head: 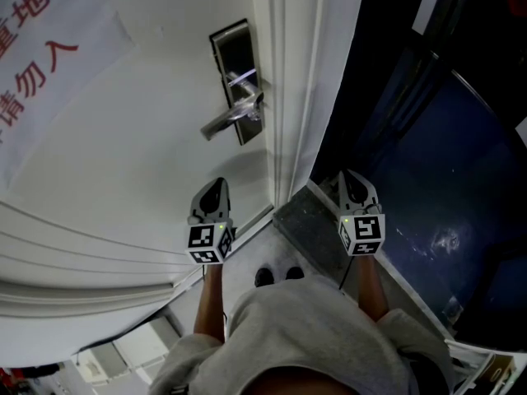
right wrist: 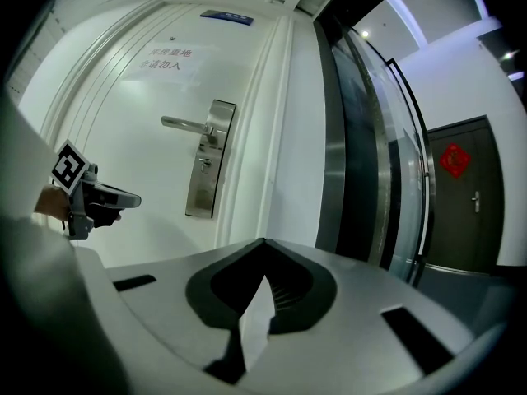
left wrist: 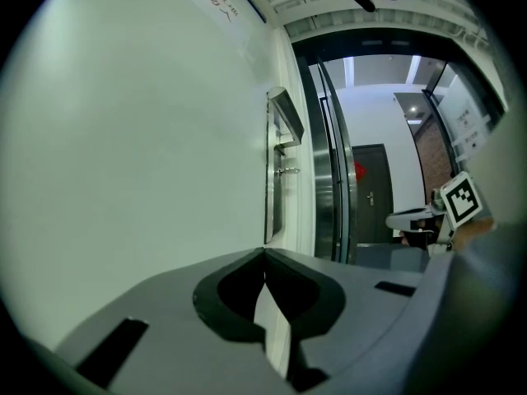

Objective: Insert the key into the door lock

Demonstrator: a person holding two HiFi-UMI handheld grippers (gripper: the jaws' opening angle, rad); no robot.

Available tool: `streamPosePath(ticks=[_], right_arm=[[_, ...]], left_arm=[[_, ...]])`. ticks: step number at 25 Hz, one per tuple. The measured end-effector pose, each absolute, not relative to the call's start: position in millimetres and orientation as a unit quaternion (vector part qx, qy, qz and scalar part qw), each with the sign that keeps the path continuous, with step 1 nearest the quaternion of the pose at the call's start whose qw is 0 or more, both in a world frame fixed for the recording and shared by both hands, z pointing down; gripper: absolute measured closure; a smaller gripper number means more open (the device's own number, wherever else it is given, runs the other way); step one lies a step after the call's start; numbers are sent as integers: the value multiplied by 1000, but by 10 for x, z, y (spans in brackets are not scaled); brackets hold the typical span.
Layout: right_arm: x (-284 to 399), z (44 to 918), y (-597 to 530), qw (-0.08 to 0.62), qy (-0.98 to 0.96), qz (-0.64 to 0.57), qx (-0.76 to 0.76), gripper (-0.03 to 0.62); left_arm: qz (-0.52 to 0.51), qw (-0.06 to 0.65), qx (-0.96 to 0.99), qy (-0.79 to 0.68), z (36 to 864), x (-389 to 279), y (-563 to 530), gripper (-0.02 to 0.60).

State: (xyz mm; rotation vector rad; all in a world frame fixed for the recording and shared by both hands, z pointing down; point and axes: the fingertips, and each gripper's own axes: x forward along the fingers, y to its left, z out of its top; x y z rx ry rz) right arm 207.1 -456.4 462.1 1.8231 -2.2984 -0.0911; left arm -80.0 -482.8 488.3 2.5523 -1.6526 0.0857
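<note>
1. Left gripper (head: 217, 184) — jaws pressed together at the tips, nothing between them — is held just in front of the white door (head: 140, 155).
2. Right gripper (head: 352, 179) is likewise closed and empty, past the door's edge, before a dark panel (head: 445, 179).
3. The door lock (head: 237, 76) — a steel plate with a lever handle (head: 222, 123) — sits ahead of the left gripper, apart from both.

White door (head: 148, 138), silver lock plate (right wrist: 200, 189), white notice (head: 49, 72) with red characters.
</note>
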Motion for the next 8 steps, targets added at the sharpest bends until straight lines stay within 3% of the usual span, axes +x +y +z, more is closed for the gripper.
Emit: streamPosePath(ticks=[8], right_arm=[[2025,4642,-4584,107,-782,-31,613,574]], left_arm=[[28,49,837,-544,4883,-803,-4834,563]])
